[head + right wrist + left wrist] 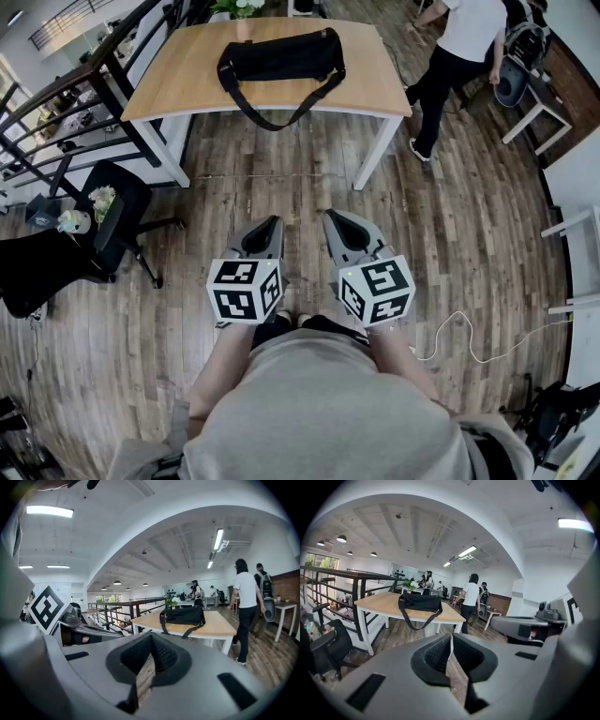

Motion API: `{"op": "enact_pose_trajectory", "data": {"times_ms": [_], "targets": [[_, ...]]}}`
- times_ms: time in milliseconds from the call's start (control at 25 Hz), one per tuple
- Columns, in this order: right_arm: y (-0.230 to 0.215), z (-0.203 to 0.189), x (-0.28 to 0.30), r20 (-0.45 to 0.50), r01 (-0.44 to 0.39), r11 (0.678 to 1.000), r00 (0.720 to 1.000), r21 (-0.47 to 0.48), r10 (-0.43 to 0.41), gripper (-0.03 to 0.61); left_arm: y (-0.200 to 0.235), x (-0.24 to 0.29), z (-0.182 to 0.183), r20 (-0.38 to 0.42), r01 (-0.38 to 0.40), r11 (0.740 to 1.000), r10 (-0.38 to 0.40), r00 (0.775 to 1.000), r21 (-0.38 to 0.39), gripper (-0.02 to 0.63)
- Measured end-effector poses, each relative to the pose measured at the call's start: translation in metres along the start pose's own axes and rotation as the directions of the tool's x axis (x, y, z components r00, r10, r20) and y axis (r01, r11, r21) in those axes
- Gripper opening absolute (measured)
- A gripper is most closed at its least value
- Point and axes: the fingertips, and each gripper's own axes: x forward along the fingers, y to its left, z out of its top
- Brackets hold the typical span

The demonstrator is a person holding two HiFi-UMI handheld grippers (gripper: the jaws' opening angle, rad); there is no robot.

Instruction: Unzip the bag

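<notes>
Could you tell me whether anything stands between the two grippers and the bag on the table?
Nothing visible does. Only floor lies between the left gripper, the right gripper and the table bearing the bag. A person is right of the table, a chair stands left, both off the path.

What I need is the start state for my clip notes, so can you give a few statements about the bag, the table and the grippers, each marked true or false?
1. The black bag lies on the wooden table. True.
2. The left gripper and the right gripper both have their jaws together, with nothing between them. True.
3. The left gripper is touching the bag. False: both grippers are held over the floor, well short of the table.
4. The bag's strap hangs over the table's near edge. True.
5. Nobody else is in the room. False: a person in a white top walks beside the table.
</notes>
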Motion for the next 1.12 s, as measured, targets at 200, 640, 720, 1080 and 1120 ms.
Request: {"op": "enact_pose_trajectory", "data": {"times_ms": [200,640,720,1080,1120], "targets": [[-0.001,-0.001,0.005,0.002,-0.015,1.000,1.000,0.005,0.015,0.005,0.003,0.008,0.004,-0.003,-0.001,1.000,0.001,1.000,0.026,0.032],[0.008,-0.009,0.008,-0.006,-0.039,0.999,0.999,0.032,0.039,0.005,-0.001,0.005,0.004,0.009,0.036,0.999,-0.037,0.999,0.024,0.032],[0.013,-0.011,0.009,0.002,-0.058,0.997,0.998,0.043,0.058,0.006,-0.004,0.003,0.007,0.031,0.072,0.997,-0.072,0.997,0.017,0.032],[0.007,-0.017,0.010,0.000,0.015,0.996,1.000,0.084,-0.016,0.009,0.018,0.003,0.004,0.018,0.068,0.997,-0.068,0.998,0.021,0.034],[0.007,-0.020,0.010,-0.003,0.027,0.995,1.000,0.091,-0.026,0.009,0.019,0.002,0.002,0.012,0.072,0.997,-0.072,0.997,0.023,0.034]]}}
